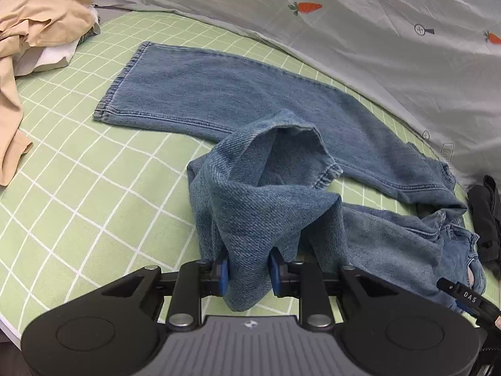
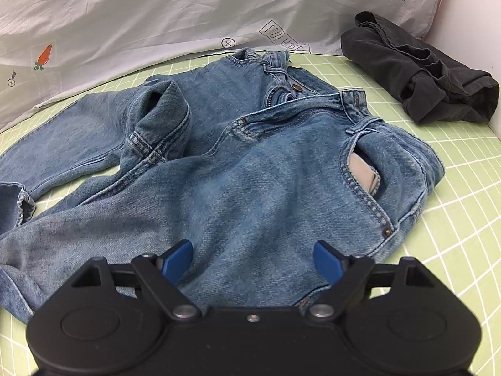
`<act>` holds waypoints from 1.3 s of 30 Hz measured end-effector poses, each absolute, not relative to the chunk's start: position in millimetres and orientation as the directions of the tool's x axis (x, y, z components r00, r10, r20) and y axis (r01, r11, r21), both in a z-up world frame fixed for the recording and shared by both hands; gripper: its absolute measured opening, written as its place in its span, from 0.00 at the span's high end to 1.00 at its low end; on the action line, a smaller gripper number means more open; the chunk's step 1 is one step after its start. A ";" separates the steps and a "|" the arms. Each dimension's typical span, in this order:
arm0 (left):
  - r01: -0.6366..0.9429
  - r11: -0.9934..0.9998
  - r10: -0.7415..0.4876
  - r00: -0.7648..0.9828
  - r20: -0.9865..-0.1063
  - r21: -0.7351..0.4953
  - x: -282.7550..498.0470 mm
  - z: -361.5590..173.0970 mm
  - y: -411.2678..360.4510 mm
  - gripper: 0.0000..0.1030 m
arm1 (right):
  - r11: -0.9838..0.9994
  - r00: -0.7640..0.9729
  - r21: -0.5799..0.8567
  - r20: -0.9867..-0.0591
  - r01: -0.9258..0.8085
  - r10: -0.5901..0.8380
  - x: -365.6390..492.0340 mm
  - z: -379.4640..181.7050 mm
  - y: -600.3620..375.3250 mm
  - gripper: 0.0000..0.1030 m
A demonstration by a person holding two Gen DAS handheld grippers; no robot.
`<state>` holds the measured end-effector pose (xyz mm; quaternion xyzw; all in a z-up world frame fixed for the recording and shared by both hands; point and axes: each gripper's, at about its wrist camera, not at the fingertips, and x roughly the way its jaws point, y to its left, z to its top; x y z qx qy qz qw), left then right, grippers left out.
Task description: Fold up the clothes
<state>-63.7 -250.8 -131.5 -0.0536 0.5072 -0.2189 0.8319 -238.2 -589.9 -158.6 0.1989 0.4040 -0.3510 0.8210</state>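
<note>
- In the left wrist view, right at the near edge, the left tool has its blue pads closed most of the way on a thick bunch of denim: the near leg of the faded blue denim jeans, lifted off the green bed sheet with the white grid.
- From that bunch the held leg rises away from the tool and doubles over, its hemmed cuff hanging open just above the other leg.
- The other leg lies flat, its long axis running from the hem at upper left down to the waist at lower right, so the free leg lies ahead of the left tool, slantwise to the way it points.
- A crumpled beige garment sits well apart at top left, a grey quilt printed with carrots along the far side, and a dark garment at the right edge.
- In the right wrist view, the right tool stands wide open with nothing gripped; its blue pads straddle the hip of the jeans, just above the cloth or resting on it, I cannot tell which.
- Here the waistband lies ahead of the tool with the fly open, a pocket lining showing at right, and both legs trail off to the left.
- The folded black garment lies apart at upper right.
- My judgement: the left hand is nearer the legs and the right nearer the waist, so the coming move is to carry the held leg across onto the flat one, along that long axis, while the right tool steadies the hip.
</note>
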 end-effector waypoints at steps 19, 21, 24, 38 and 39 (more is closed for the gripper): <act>0.465 0.879 -0.369 0.527 -0.765 -0.104 -1.9 -88.7 -290.1 0.42 | 0.374 0.311 0.108 -0.782 0.921 -0.540 -300.6 -150.2 -650.7 0.17; 0.487 0.866 -0.381 0.500 -0.777 -0.111 4.4 -95.3 -298.0 0.41 | 0.357 0.300 0.109 -0.787 0.928 -0.539 -302.2 -153.5 -657.4 0.17; 0.524 0.842 -0.407 0.460 -0.789 -0.129 13.9 -104.1 -312.7 0.39 | 0.342 0.288 0.105 -0.790 0.934 -0.541 -299.9 -157.4 -671.0 0.17; 0.594 0.803 -0.195 0.336 -0.922 0.046 52.9 -170.3 -384.4 0.37 | 0.290 0.228 0.081 -0.823 0.954 -0.521 -273.8 -174.4 -724.8 0.16; 0.580 0.813 -0.181 0.328 -0.927 0.047 56.5 -176.3 -385.3 0.40 | 0.297 0.237 0.086 -0.820 0.951 -0.521 -273.1 -173.6 -725.8 0.25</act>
